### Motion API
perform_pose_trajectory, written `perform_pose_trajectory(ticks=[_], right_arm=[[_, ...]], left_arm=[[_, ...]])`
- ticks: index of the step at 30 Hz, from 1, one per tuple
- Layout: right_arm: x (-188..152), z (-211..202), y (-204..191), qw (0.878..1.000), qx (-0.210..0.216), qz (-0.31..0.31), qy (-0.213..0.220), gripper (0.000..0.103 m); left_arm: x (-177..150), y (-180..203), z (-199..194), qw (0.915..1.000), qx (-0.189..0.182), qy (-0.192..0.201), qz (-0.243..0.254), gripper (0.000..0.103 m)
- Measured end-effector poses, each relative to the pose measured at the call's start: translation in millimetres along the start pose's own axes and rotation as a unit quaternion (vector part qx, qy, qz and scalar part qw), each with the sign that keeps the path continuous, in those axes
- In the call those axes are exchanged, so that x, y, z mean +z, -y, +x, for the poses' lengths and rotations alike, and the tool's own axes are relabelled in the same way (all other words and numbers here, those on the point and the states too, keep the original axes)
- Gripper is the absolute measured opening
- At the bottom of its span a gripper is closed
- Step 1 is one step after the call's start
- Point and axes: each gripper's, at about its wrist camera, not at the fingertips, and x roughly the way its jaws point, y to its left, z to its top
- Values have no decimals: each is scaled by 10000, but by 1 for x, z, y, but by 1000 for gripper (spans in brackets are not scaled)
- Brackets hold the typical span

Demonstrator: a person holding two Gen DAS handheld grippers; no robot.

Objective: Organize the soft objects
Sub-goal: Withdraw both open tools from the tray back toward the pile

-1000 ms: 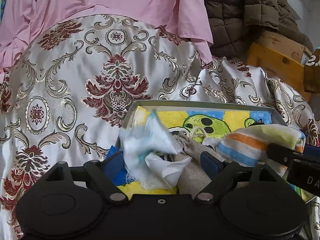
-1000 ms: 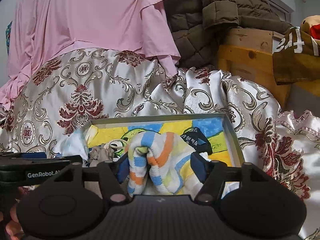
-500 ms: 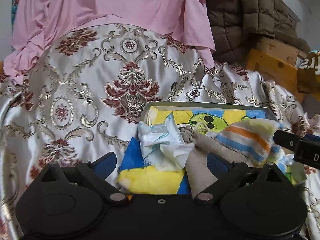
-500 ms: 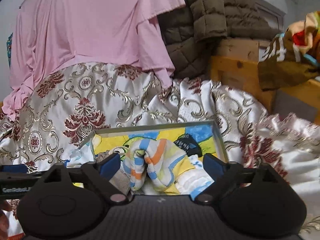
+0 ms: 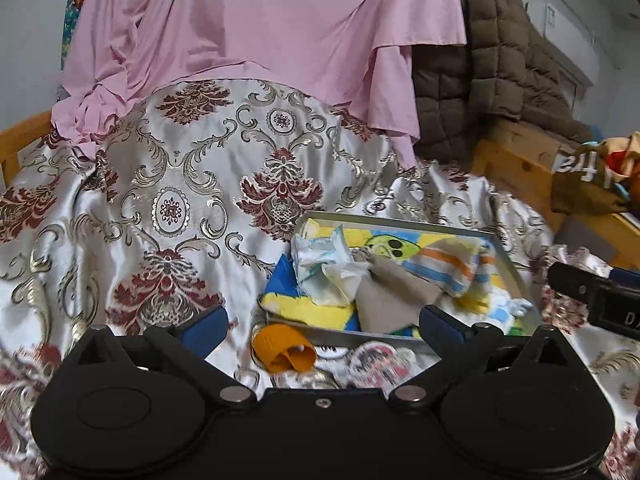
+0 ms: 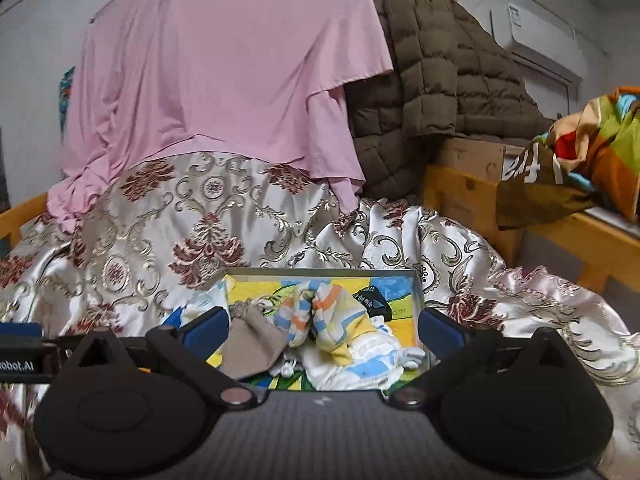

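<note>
A shallow grey tray [image 5: 400, 222] with a yellow and blue cartoon lining lies on a floral satin cloth. In it lie a crumpled white cloth [image 5: 324, 270], a beige cloth [image 5: 390, 294] and a striped orange, blue and yellow cloth [image 5: 448, 262]. The right wrist view shows the tray [image 6: 320, 270], the striped cloth [image 6: 316, 314], the beige cloth [image 6: 254, 346] and a black item [image 6: 374, 300]. My left gripper [image 5: 322, 326] is open and empty, back from the tray's near edge. My right gripper [image 6: 322, 328] is open and empty above the tray's near side.
An orange cap-like object [image 5: 284, 348] and a round patterned item [image 5: 374, 358] lie on the satin cloth [image 5: 180, 200] before the tray. A pink sheet [image 5: 260, 40] hangs behind. A brown quilted jacket [image 6: 432, 92] lies on wooden furniture [image 6: 472, 184] at the right, with colourful fabric [image 6: 592, 156].
Both grippers have opened and pulled back from the tray. The left let go of the white cloth, the right let go of the striped cloth; both cloths now lie in the tray.
</note>
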Motion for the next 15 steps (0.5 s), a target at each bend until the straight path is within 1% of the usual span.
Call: perform_pose_trajectory(ticks=[7,11,15], right_arm=[[-17,-33,-1,9999,-90,66,-126,103],[-27,-52,-3,9997,-155,127,-164,103],[-37,-68,-4,9990,-233,307,-242,103]], left_arm=[[-23,0,-44,9999,-9,126,72,102],[-41,-5,-60,10000,-17,90,22,102],[-57,-9,-76,9999,47,78,105,102]])
